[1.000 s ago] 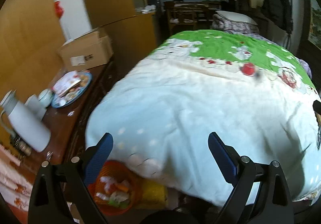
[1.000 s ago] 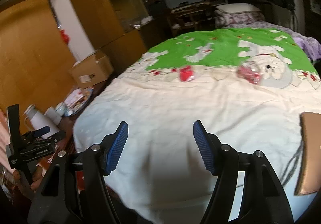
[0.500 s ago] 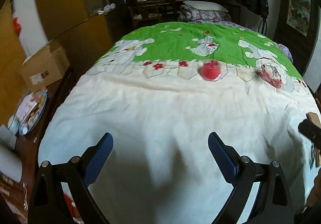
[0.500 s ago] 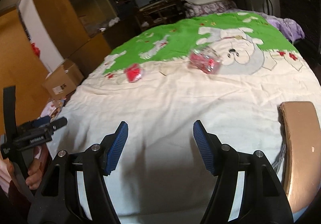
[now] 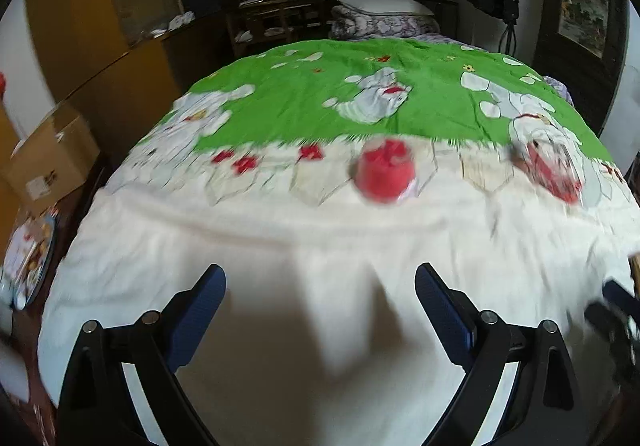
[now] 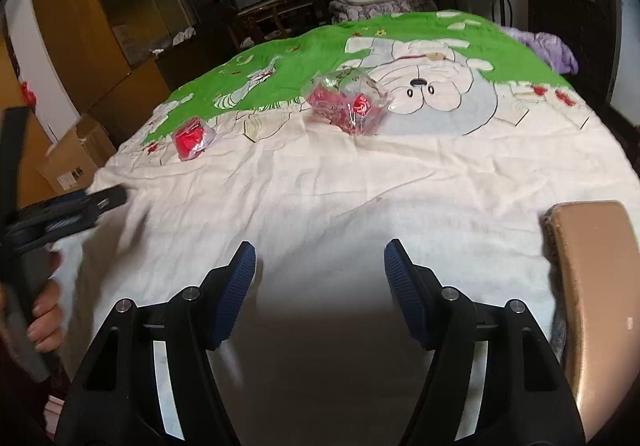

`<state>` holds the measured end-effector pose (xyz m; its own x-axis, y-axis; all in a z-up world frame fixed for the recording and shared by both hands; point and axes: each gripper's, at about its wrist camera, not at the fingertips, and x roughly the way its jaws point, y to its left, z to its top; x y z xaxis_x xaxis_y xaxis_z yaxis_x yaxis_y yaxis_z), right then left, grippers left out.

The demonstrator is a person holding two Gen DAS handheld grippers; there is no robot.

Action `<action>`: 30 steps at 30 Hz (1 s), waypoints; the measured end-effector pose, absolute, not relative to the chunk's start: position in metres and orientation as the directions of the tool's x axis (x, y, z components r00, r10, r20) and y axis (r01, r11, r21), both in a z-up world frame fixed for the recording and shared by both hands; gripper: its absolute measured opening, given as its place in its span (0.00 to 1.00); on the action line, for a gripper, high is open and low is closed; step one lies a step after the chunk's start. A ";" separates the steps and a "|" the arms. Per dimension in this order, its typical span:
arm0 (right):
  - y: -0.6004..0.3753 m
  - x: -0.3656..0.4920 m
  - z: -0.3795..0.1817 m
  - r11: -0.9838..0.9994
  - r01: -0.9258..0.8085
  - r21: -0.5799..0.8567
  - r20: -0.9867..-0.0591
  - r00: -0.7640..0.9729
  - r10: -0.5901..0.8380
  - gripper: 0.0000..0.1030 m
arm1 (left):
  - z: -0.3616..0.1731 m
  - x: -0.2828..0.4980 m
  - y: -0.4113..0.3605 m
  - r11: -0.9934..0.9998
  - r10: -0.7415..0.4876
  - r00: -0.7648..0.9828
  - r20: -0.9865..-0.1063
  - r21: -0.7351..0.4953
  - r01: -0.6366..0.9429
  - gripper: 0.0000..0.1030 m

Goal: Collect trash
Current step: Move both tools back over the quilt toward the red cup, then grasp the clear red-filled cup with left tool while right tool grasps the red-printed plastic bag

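Right wrist view: both our grippers [image 6: 318, 278] [image 5: 320, 302] gape wide, empty; crinkly red-and-clear plastic wrappers [image 6: 347, 108] [image 5: 385, 176] may slip on the soft white quilt [image 6: 320, 198].

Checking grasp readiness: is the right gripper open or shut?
Open. In the right wrist view the right gripper has its two blue pads wide apart, with only bare bedspread between them.

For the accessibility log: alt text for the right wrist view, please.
The right tongs hang open and empty over a white-and-green cartoon bedspread. Ahead lie a small red wrapper and a larger clear red-printed bag. The left tongs show at the left edge.
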<state>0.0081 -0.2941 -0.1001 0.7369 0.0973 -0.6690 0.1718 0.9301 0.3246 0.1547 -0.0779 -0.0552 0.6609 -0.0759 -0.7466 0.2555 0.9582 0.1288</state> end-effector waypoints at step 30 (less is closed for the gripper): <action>-0.293 0.016 -0.114 0.922 0.169 0.348 -0.679 0.723 0.124 0.76 | -0.099 0.220 -0.145 0.937 -0.024 0.710 -0.703 0.232 0.262 0.55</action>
